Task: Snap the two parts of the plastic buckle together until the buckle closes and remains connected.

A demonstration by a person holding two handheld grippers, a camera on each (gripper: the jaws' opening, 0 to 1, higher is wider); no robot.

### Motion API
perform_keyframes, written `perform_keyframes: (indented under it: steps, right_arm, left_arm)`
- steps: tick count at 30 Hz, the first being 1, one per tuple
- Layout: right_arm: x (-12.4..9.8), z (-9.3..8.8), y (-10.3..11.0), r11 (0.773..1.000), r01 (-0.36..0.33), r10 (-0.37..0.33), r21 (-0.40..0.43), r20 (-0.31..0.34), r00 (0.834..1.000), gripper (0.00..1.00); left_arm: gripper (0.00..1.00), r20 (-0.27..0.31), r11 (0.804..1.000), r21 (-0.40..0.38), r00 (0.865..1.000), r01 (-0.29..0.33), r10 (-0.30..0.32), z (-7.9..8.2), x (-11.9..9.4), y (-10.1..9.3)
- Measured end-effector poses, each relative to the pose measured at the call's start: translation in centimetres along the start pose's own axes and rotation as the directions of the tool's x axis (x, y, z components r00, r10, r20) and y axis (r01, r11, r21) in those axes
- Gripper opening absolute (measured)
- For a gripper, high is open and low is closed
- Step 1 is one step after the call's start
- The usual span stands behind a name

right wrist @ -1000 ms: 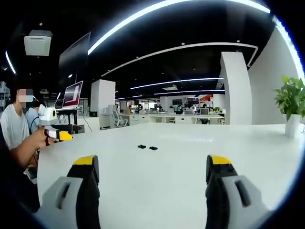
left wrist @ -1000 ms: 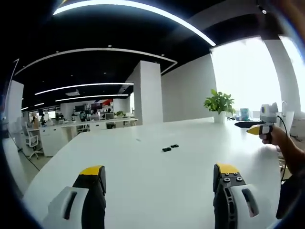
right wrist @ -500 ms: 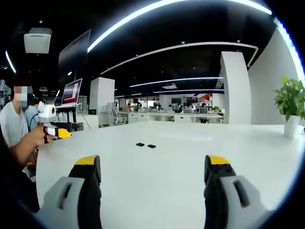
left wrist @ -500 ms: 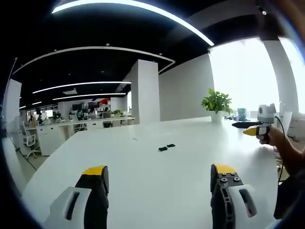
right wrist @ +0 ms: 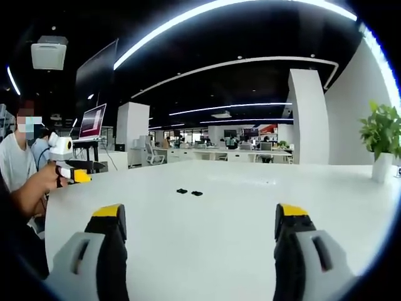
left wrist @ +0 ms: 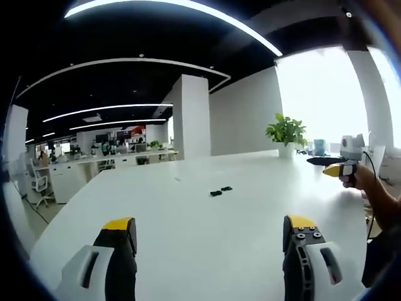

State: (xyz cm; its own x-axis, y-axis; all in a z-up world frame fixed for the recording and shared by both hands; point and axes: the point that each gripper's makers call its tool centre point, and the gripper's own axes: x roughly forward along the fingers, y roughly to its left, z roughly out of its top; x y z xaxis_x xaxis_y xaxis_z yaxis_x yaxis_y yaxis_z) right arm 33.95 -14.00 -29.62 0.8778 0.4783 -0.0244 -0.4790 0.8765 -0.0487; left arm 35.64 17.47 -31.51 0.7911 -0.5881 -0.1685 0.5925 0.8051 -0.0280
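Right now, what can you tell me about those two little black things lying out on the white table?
The two buckle parts are small, dark, plastic-looking pieces lying flat side by side on the white table, near its middle, with a narrow gap between them, so not snapped together. Nothing but the tabletop touches them; both grippers are well back from them. They are too small here to show prongs or slots.

The table [left wrist: 188, 219] looks like a smooth white laminate with a soft sheen, and on it, well apart from the potted plant [left wrist: 286, 133], the two buckle parts [left wrist: 220, 190] read as dark plastic, though too small to judge their finish. The left gripper [left wrist: 210, 263] has matt black jaws with yellow tips and pale grey plastic shells; the right gripper [right wrist: 199, 257] looks the same.
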Motion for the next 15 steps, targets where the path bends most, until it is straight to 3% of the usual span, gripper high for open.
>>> perform_keyframes:
  steps: [15]
  right_arm:
    - [0.78, 0.61, -0.08, 1.0, -0.016, 0.016, -0.011, 0.002, 1.0, 1.0]
  left_arm:
    - [0.99, -0.011, 0.999, 0.02, 1.0, 0.029, -0.029, 0.73, 0.68, -0.58]
